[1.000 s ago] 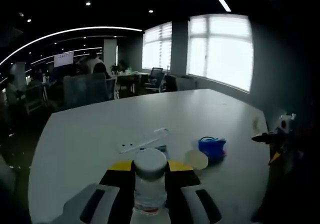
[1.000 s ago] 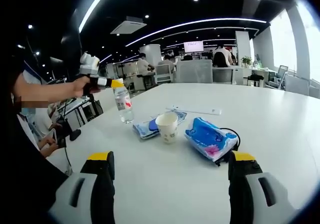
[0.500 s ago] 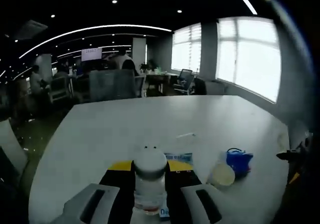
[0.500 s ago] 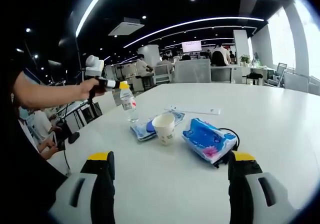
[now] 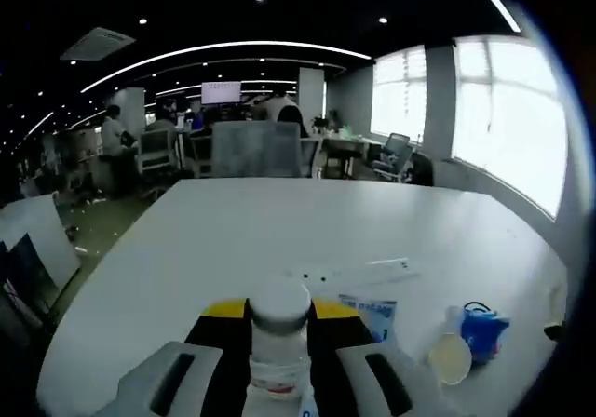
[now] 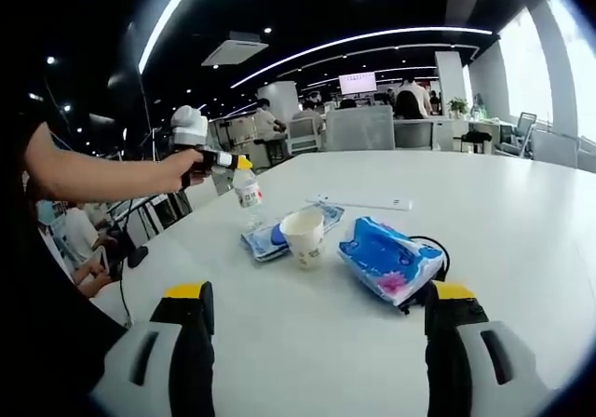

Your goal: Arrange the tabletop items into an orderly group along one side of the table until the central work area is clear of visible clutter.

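My left gripper [image 5: 279,316] is shut on a clear water bottle [image 5: 278,361] with a white cap, held upright between the jaws. In the right gripper view that left gripper [image 6: 223,160], held by a person's hand, carries the bottle [image 6: 249,195] just above the table by a flat blue packet [image 6: 268,239]. A paper cup [image 6: 304,238] stands beside the packet, and a blue tissue pack [image 6: 391,261] lies to its right. My right gripper [image 6: 321,343] hangs open over bare table in front of them. The left gripper view has the cup [image 5: 450,356] and tissue pack [image 5: 484,329] at lower right.
A long white strip [image 6: 363,202] lies behind the cup on the white table [image 6: 521,212]. A black cable [image 6: 434,250] curls by the tissue pack. Office chairs and desks stand beyond the table's far edge, and people sit at the left.
The left gripper has carried the bottle rightward in the right gripper view, closer to the blue packet and cup. The left gripper view has swung. The right gripper has stayed put.
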`<state>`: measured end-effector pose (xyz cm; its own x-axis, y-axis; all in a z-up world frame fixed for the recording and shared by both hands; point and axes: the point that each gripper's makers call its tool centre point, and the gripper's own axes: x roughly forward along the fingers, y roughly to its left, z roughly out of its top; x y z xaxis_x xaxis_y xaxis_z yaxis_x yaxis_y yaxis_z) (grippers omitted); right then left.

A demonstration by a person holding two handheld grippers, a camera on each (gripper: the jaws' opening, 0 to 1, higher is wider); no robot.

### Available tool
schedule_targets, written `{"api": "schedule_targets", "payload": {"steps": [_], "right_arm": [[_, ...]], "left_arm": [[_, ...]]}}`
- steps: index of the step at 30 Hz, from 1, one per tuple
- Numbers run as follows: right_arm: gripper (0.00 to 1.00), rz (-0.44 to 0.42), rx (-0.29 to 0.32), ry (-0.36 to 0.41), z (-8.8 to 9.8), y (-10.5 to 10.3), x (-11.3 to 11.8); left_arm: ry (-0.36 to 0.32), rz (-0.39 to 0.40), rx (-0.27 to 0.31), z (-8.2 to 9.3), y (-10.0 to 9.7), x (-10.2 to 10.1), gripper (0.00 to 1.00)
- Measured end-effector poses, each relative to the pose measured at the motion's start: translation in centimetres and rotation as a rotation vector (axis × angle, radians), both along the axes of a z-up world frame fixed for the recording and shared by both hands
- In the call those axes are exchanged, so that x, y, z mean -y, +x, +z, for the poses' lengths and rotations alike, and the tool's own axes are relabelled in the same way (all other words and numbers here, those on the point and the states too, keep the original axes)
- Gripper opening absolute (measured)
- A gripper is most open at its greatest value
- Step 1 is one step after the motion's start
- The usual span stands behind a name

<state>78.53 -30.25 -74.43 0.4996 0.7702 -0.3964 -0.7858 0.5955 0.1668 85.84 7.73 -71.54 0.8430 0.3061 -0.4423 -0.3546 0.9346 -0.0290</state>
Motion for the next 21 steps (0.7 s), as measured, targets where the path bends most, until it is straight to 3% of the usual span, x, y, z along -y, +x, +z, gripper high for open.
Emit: {"api": "schedule_targets", "payload": {"steps": [12,16,21], "right_arm": [[0.90,0.036,-0.012,0.015,-0.6,0.6,-0.6],[0.90,0.060,-0.019,0.005,-1.1,0.4,-0.7],[0.90,0.067,-0.025,0.006,-1.3,0.3,-0.7]], "left_arm": [[-0.008,0.141,-0.011,-1.0,0.1,0.1,0.20],[0.036,0.133,-0.019,-1.2,0.6,0.7,0.20],[0.020,0.192,-0.010,-1.2,0.3,0.4,0.20]]}}
